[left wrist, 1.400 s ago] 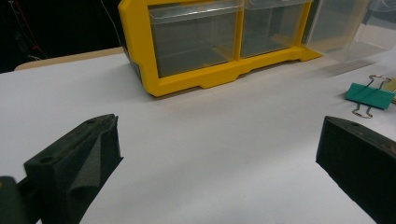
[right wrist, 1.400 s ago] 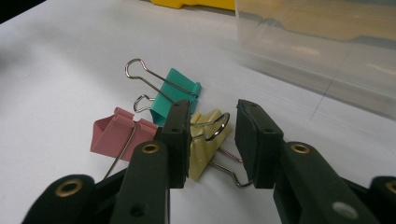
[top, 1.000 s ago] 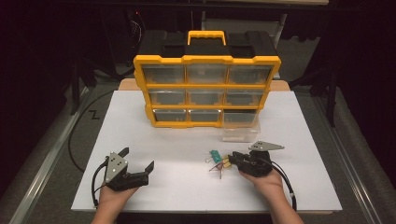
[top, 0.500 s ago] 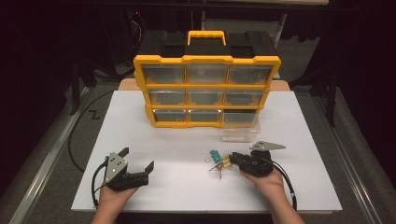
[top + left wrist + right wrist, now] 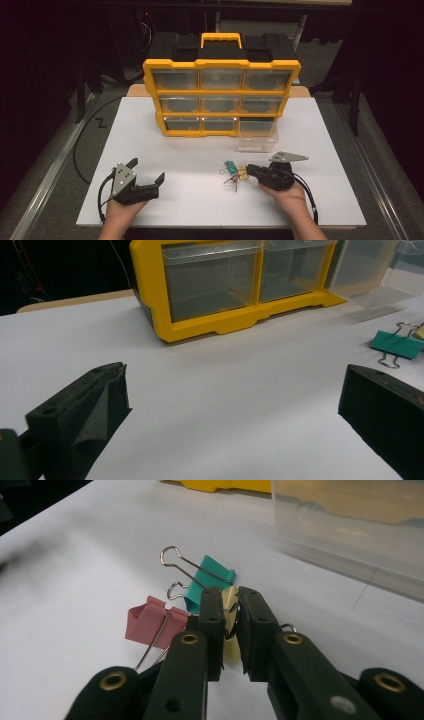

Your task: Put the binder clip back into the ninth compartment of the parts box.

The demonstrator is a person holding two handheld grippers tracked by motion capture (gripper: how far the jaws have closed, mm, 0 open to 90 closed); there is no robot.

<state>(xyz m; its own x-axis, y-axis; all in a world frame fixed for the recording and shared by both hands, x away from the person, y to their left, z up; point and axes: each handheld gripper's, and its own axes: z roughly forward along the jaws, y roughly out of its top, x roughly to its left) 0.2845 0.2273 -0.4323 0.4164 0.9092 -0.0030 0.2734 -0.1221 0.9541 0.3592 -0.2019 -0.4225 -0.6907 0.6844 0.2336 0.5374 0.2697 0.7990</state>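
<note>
- white table top [image 5: 320, 150]: bears everything; yellow organizer [image 5: 221, 97] stands upright at its far middle, black lid and yellow handle on top, nine clear drawers in three rows.
- clear drawer [image 5: 258, 135]: pulled out of the organizer's bottom right slot, sits on the table just in front of that corner.
- left gripper [image 5: 148, 174]: near edge, well to the left of the organizer's front and well apart from it, held in the person's left hand [image 5: 120, 210]; jaws spread wide, nothing between them, bare table ahead in the left gripper view.
- right gripper [image 5: 246, 171]: in front of the organizer's right end, near the pulled drawer, held by the right hand [image 5: 287, 197]; jaws have just been closing and now stand narrow, clamped on the yellow binder clip [image 5: 229, 611].
- yellow binder clip: sits right between the jaw tips, in front of the drawer.
- green binder clip [image 5: 210, 582]: just beyond the jaw tips, touching the yellow one, organizer side.
- pink binder clip [image 5: 150, 621]: just left of the jaws in the right gripper view, outside the grip.
</note>
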